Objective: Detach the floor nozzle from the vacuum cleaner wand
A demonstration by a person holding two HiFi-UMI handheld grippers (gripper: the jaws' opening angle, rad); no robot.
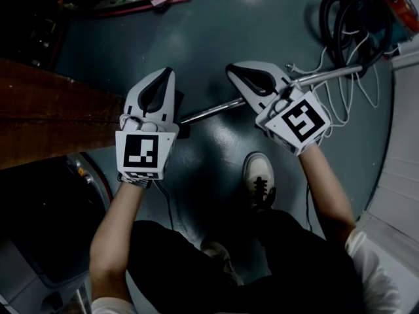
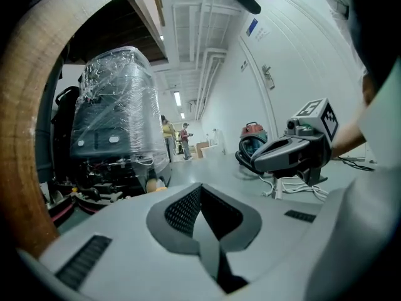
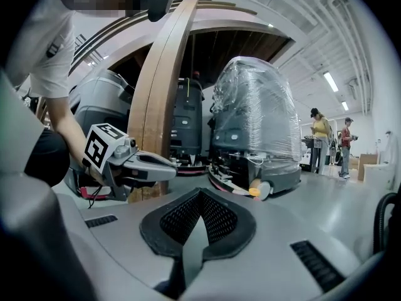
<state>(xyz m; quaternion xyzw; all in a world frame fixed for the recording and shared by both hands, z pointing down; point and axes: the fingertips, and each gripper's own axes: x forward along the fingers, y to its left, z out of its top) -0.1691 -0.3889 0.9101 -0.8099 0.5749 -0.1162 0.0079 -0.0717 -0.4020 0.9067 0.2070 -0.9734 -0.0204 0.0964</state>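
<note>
A metal vacuum wand [image 1: 216, 109] lies on the dark floor, running up to the right toward the vacuum's black hose [image 1: 347, 18]. Its lower end meets a dark part [image 1: 182, 128], perhaps the floor nozzle, mostly hidden under my left gripper [image 1: 165, 76]. That gripper hangs above the floor, shut and empty [image 2: 200, 190]. My right gripper [image 1: 232, 70] hovers over the wand's middle, also shut with nothing in it [image 3: 199, 196]. Each gripper shows in the other's view: the right gripper [image 2: 255, 163] and the left gripper [image 3: 182, 168].
The red and teal vacuum body [image 1: 396, 8] sits at the top right, with white cord [image 1: 347, 103] looped beside it. A wooden beam [image 1: 52, 116] lies at the left. A plastic-wrapped machine [image 3: 257, 111] stands nearby. The person's shoe [image 1: 258, 175] is below the wand.
</note>
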